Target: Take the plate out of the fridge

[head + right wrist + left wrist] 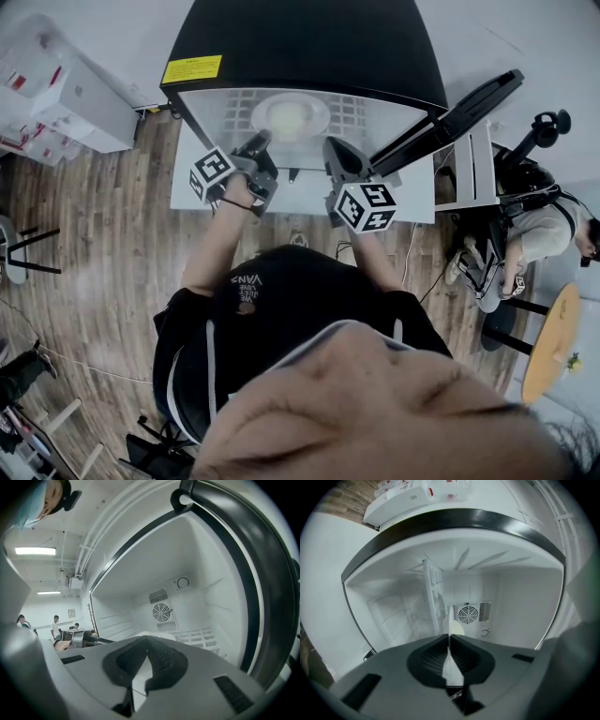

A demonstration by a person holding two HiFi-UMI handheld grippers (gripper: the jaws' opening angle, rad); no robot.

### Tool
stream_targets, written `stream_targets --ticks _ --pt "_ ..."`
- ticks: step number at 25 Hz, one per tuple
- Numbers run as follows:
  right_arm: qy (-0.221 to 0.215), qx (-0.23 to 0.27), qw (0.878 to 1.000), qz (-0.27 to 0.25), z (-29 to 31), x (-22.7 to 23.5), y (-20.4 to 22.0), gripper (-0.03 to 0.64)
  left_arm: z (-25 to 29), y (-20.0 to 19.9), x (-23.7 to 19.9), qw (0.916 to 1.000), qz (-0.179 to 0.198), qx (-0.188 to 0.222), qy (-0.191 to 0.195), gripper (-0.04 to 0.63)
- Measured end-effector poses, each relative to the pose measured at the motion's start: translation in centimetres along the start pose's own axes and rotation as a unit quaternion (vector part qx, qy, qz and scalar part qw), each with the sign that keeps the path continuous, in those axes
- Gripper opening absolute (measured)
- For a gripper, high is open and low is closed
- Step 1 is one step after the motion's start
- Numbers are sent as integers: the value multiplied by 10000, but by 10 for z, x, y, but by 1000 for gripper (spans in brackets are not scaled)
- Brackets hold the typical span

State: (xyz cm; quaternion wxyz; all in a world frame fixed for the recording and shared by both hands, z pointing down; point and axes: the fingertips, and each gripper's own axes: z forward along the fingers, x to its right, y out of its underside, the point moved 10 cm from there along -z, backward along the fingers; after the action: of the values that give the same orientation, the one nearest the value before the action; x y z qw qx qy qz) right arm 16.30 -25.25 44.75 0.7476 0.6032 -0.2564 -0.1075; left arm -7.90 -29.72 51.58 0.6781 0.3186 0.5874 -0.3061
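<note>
Fridge [300, 37] is open. Plate [291, 117] sits top centre of the head view, inside on the wire shelf [234, 112]: round, white to pale cream, glossy, shallow, plain rim. Left gripper [255, 145] is at its lower-left edge, jaws pinching the rim. In the left gripper view the plate [457, 628] shows edge-on as a thin white sliver between the pads. Right gripper [336, 155] is at the plate's right edge, jaws pressed together at the tips. Can't tell if they pinch the rim.

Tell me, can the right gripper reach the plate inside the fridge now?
Probably yes. The fridge door stands open and the plate lies just ahead of the right gripper, with nothing between them. Its jaws are shut, though.
</note>
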Motion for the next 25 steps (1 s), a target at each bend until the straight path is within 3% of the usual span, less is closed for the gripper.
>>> stream_targets --ticks 7,14,18,21,25 --pt "-70 -143 9975 692 5 6 15 11 -6 4 -3 9999 -90 -40 40 29" --pt "20 -200 9966 797 9 9 24 11 -9 6 -5 9999 -68 -70 78 29" --pt "-40 -213 9933 1139 12 12 30 16 -12 7 -5 9999 -43 -92 100 29" --pt "-194 -277 9868 1586 16 14 35 146 -13 7 -6 9999 -48 -101 110 29" --pt "-275 -306 9759 2143 21 19 40 161 -13 7 -6 9999 -54 -109 111 29"
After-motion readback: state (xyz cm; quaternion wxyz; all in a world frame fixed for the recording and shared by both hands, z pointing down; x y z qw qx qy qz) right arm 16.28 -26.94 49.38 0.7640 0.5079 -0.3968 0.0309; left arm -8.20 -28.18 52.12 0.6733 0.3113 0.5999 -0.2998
